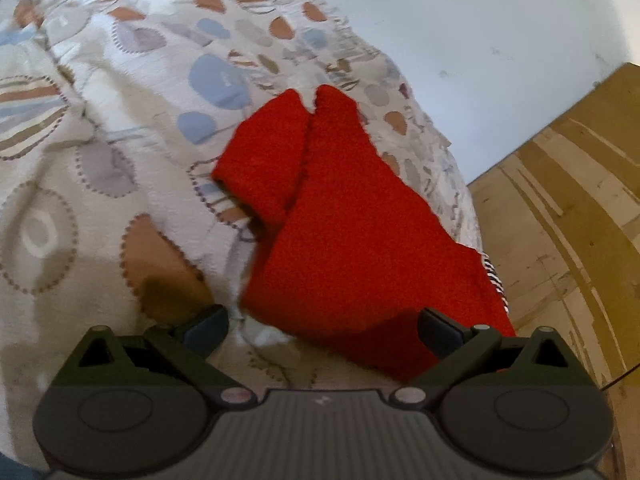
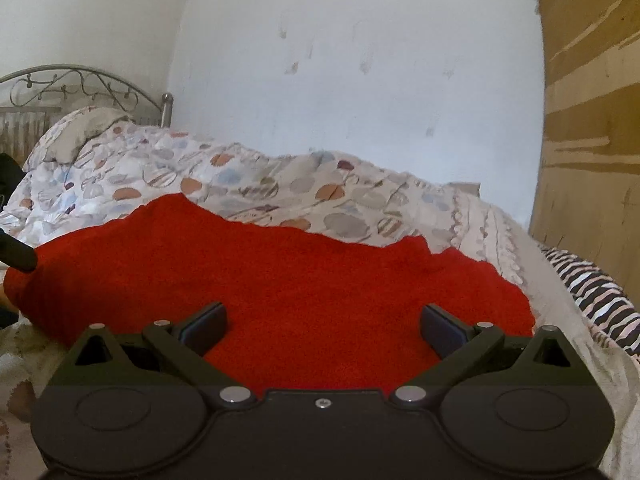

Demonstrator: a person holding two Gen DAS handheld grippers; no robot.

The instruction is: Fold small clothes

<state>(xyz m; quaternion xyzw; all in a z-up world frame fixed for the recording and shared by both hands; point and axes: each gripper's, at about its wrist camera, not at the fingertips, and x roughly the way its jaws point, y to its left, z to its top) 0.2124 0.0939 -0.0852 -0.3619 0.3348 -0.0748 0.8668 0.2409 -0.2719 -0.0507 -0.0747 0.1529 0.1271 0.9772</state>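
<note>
the red garment lies on the bed's patterned quilt, one sleeve turned in over the body, a likely first fold. left tool and right tool are both spread and grip nothing, each positioned at a near hem, probably to start a grasp.

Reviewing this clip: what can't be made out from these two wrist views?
- Red garment: its type; left wrist view is blurred, and its near edge is hidden behind the right gripper.
- Striped fabric: cut off by the right wrist frame edge.
- Dark object: cut off at the left edge, unidentifiable.
- Left gripper: whether its open fingers touch the garment.
</note>
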